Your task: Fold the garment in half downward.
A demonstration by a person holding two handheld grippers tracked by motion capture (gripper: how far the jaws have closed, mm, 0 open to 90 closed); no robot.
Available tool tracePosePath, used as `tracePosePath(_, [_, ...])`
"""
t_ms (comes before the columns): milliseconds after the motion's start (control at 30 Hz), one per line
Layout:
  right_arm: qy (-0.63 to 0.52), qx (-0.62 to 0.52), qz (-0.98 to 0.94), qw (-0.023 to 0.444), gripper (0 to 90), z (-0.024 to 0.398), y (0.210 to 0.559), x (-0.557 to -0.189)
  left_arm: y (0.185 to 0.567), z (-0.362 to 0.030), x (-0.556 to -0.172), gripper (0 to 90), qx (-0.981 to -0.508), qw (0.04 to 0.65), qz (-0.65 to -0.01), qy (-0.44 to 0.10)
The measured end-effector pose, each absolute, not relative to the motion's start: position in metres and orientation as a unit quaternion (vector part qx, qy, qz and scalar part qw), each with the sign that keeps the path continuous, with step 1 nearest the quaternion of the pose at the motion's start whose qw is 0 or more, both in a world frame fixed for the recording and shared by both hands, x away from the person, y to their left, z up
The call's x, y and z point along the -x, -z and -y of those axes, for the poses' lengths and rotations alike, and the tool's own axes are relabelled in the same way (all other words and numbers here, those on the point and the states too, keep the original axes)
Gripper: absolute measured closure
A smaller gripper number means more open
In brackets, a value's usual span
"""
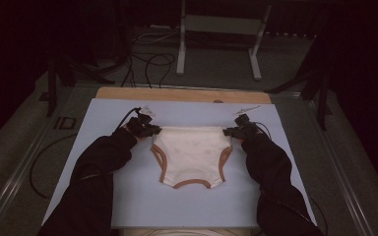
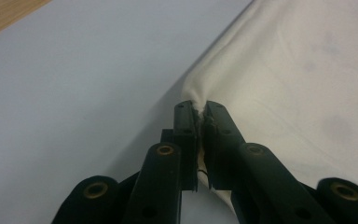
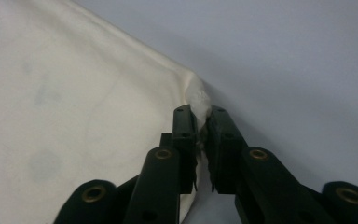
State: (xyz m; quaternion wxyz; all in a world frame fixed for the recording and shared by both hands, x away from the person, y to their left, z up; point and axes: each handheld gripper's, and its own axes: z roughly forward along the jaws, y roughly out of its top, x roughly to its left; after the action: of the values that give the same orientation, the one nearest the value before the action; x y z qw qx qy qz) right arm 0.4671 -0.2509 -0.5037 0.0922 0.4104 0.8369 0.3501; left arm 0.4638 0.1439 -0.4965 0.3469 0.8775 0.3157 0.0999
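Observation:
A cream baby bodysuit bottom (image 1: 191, 153) with brown-trimmed leg openings lies flat on a pale blue mat (image 1: 128, 196). My left gripper (image 1: 153, 130) is shut on the garment's far left corner; in the left gripper view the cream cloth (image 2: 284, 70) is pinched between the jaws of that gripper (image 2: 199, 109). My right gripper (image 1: 229, 131) is shut on the far right corner; in the right gripper view the cloth (image 3: 74, 93) bunches up between the jaws of that gripper (image 3: 199, 112). Both black-sleeved forearms reach in from the bottom.
The mat covers a wooden tabletop (image 1: 177, 93) whose bare strip shows along the far edge. Black cables (image 1: 147, 64) trail on the dark floor beyond, next to a white metal stand (image 1: 216, 29). Metal rails run along both sides of the table.

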Motion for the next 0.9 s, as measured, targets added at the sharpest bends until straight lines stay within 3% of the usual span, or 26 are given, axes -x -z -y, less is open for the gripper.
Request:
tracePosePath(100, [-0.351, -0.419, -0.833, 0.088, 80.9, 0.252, 0.507, -0.468, 0.5, -0.143, -0.466, 82.4, -0.875, 0.346, -0.321, -0.104])
tracePosePath(200, [-0.343, -0.424, -0.833, 0.093, 71.2, 0.253, 0.509, -0.468, 0.504, -0.143, -0.468, 76.2, -0.873, 0.342, -0.329, -0.109])
tracePosePath(267, [-0.345, -0.429, -0.829, 0.098, 56.7, 0.254, 0.508, -0.468, 0.506, -0.144, -0.468, 64.7, -0.87, 0.344, -0.336, -0.104])
tracePosePath(367, [-0.357, -0.434, -0.821, 0.098, 43.6, 0.257, 0.505, -0.469, 0.505, -0.146, -0.468, 43.0, -0.865, 0.342, -0.353, -0.097])
tracePosePath(500, [-0.362, -0.433, -0.82, 0.1, 29.9, 0.257, 0.501, -0.466, 0.501, -0.149, -0.467, 26.3, -0.859, 0.353, -0.362, -0.083])
tracePosePath(733, [-0.379, -0.435, -0.812, 0.088, 16.2, 0.257, 0.497, -0.46, 0.498, -0.15, -0.46, 1.8, -0.869, 0.354, -0.34, -0.069])
tracePosePath(900, [-0.388, -0.427, -0.813, 0.085, 14.1, 0.257, 0.494, -0.454, 0.494, -0.152, -0.455, 0.1, -0.869, 0.361, -0.333, -0.064])
